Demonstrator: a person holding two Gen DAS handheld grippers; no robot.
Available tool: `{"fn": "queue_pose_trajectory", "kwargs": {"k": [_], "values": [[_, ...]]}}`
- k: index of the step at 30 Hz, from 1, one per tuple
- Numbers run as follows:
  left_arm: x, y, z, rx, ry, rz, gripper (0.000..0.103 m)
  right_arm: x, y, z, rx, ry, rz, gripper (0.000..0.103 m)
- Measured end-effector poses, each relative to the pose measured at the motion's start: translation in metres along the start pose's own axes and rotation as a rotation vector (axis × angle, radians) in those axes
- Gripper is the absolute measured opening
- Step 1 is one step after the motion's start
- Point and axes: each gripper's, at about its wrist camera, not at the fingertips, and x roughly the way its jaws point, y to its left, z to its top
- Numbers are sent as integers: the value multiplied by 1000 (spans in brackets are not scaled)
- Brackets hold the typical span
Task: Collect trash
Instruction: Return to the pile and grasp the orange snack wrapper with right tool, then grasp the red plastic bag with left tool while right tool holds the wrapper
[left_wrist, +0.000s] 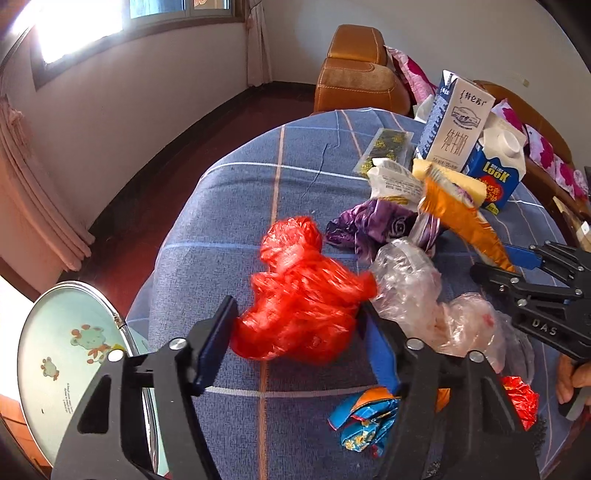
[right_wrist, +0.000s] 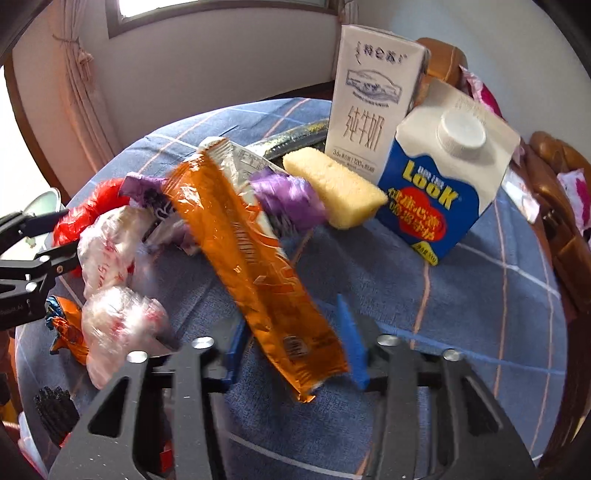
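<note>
**A:** Trash status? Where's the red plastic bag (left_wrist: 299, 291) vs the left tongs (left_wrist: 299, 332)?

**B:** Red plastic bag sits between the two left fingers (left_wrist: 216, 343), which are spread apart. It looks to be touching the inner faces on both sides, but motion blur means I can't confirm a clamp. Bag rests on the surface (left_wrist: 229, 206), blue plaid cloth.

**A:** Right tongs (right_wrist: 295, 354)?

**B:** Also apart. Orange wrapper (right_wrist: 255, 266) lies in the gap, tilted, lower end near the blue right-side pad (right_wrist: 352, 347). Contact unclear, blurred.

**A:** Rest of the pile, relative to the red bag?

**B:** Clear plastic bags (left_wrist: 410, 284) just beside it, touching on its right. Purple wrapper (left_wrist: 373, 221) behind those. Tall white milk carton (left_wrist: 458, 125) and blue LOOK carton (left_wrist: 495, 166) upright further back, well apart from it. Yellow sponge (right_wrist: 332, 192) leans in front of the cartons. Small blue-orange foil wrapper (left_wrist: 365, 417) on the near side, under the left tongs. Round enamel basin (left_wrist: 70, 354) off the surface edge, to the bag's left.
</note>
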Motion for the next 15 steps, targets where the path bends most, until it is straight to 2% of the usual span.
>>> {"fn": "queue_pose_trajectory", "kwargs": {"k": [4, 8, 15], "values": [[0, 3, 1, -6, -12, 1, 39, -7, -4, -3, 11, -22, -11, 27], [-9, 5, 3, -6, -29, 12, 34, -20, -7, -6, 32, -36, -25, 27], [-41, 8, 4, 3, -98, 27, 33, -65, -9, -13, 93, -110, -48, 26]]}}
